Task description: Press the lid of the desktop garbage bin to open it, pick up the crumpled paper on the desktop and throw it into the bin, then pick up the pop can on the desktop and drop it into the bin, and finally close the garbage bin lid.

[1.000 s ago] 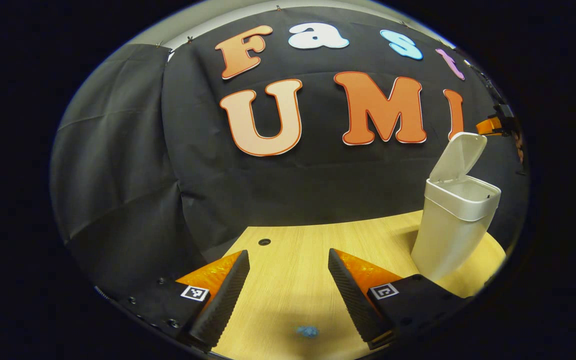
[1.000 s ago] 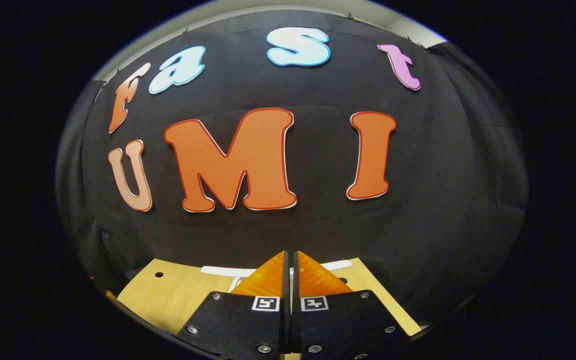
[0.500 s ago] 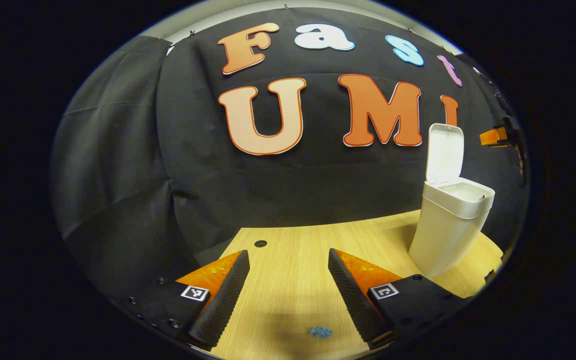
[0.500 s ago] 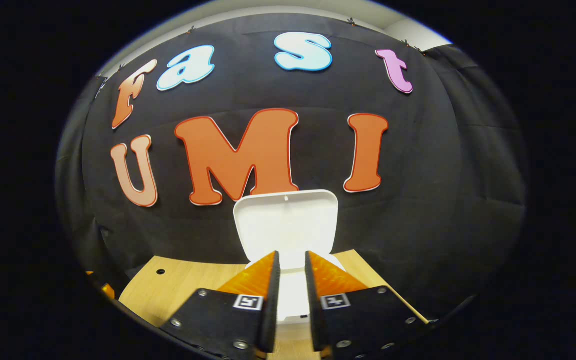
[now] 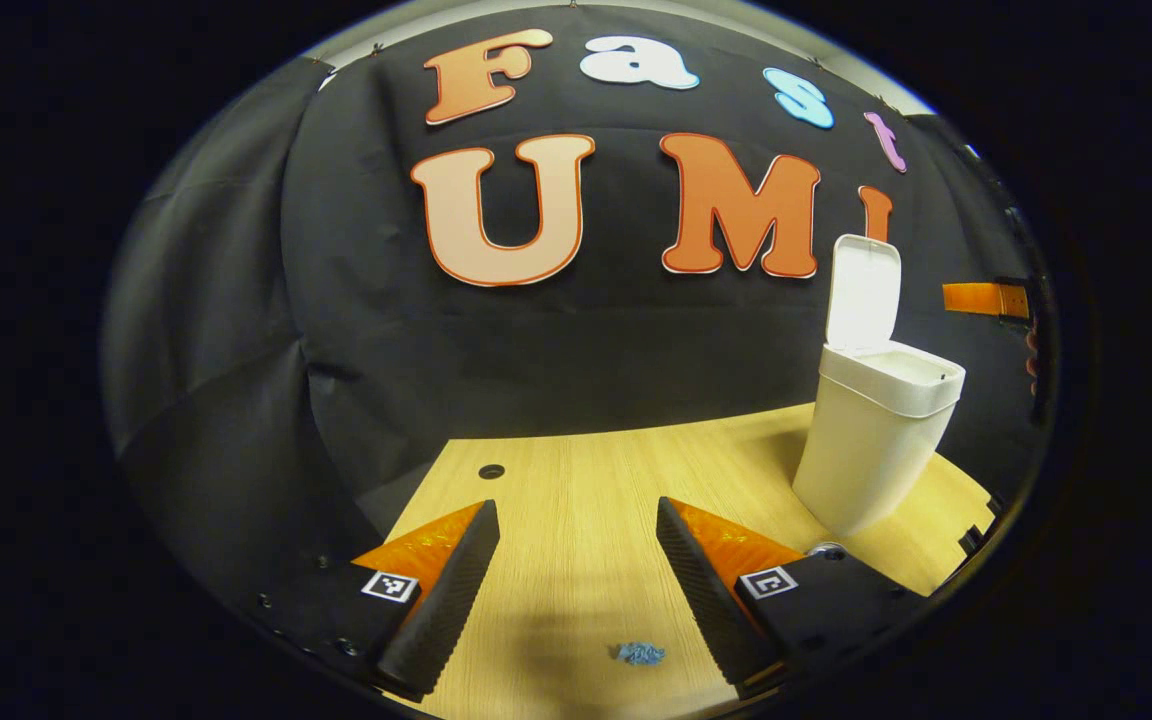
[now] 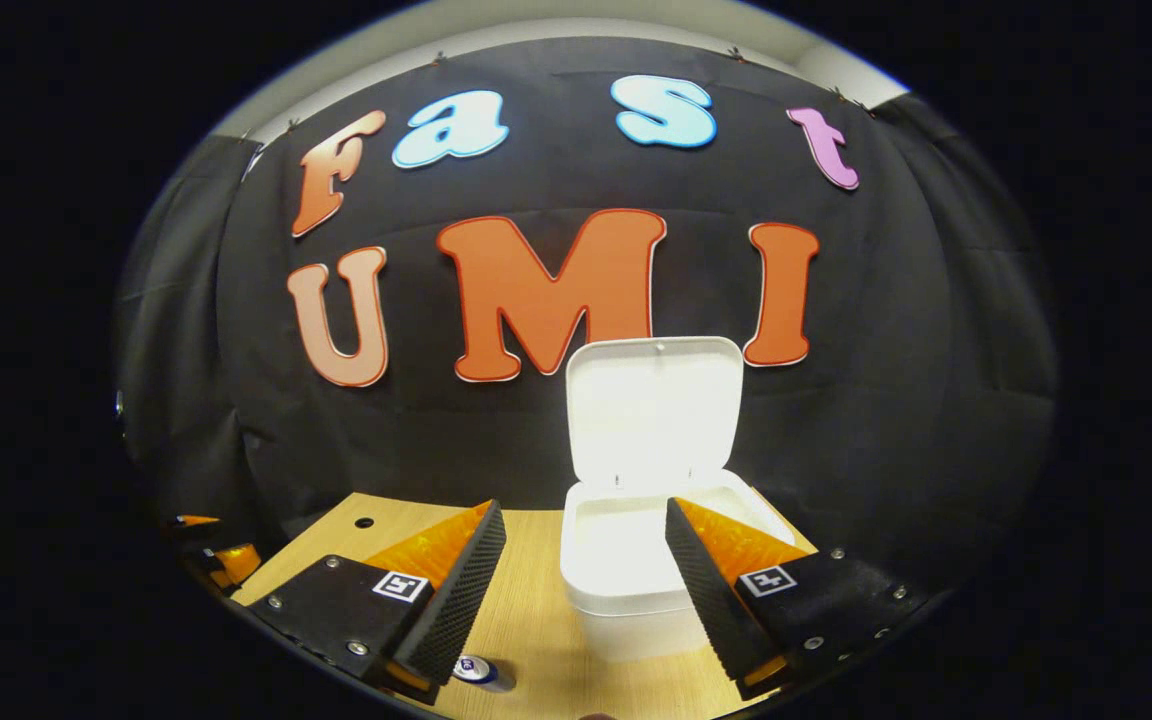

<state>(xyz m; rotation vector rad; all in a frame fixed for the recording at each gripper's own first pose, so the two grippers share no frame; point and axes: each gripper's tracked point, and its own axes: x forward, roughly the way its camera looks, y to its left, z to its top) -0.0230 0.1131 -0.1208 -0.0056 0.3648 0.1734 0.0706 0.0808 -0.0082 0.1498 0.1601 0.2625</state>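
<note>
The white bin (image 5: 876, 450) stands on the wooden table at the right of the left gripper view, its lid (image 5: 864, 295) upright. A small blue crumpled paper (image 5: 641, 654) lies on the table between and just short of my left gripper's fingers. My left gripper (image 5: 576, 510) is open and holds nothing. In the right gripper view the bin (image 6: 626, 600) is close ahead, its mouth open under the raised lid (image 6: 654, 410). My right gripper (image 6: 584, 508) is open above the bin's near rim. The pop can's top (image 6: 481, 670) peeks out below the left finger.
The wooden table (image 5: 576, 480) has a small round hole (image 5: 491, 470) near its far left edge. Black cloth walls close in behind and to the left. The other gripper's orange part (image 5: 981, 298) shows beyond the bin; another orange part (image 6: 221, 560) sits at the table's far left.
My right gripper went from shut to open and drew back from the bin. The lid swung up to fully upright. My left gripper stayed open and shifted slightly.
</note>
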